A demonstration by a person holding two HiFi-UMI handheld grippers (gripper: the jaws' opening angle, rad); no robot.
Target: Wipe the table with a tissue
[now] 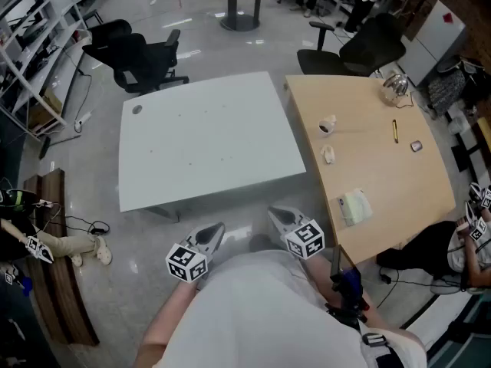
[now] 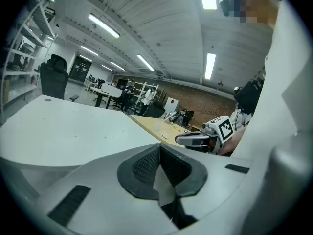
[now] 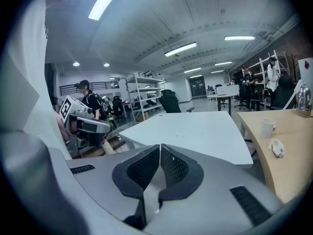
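grippers both parked low against the person's torso, pointing forward over the near edge of the white bench [image 1: 207,144]. looks like a start stance, nothing reached for yet.

left gripper [image 1: 217,230]: jaws pressed together, nothing between the pads. right gripper [image 1: 276,215]: same, closed and empty. each one shows up in the other's gripper view, side by side and apart.

tissue supply is on the wooden bench [image 1: 399,190], off to the right: what looks like a tissue pack [image 1: 355,205] near its front edge, closest to the right gripper, so that's the likely side to pick from. crumpled tissue [image 1: 328,154] lies further in, just past it a paper cup [image 1: 327,126].

white bench carries only a few small specks, so my guess is it's the surface to wipe. wooden bench has clutter toward the back, well apart from the pack.

next move as i read it: right gripper needs to open before it gets to the pack.
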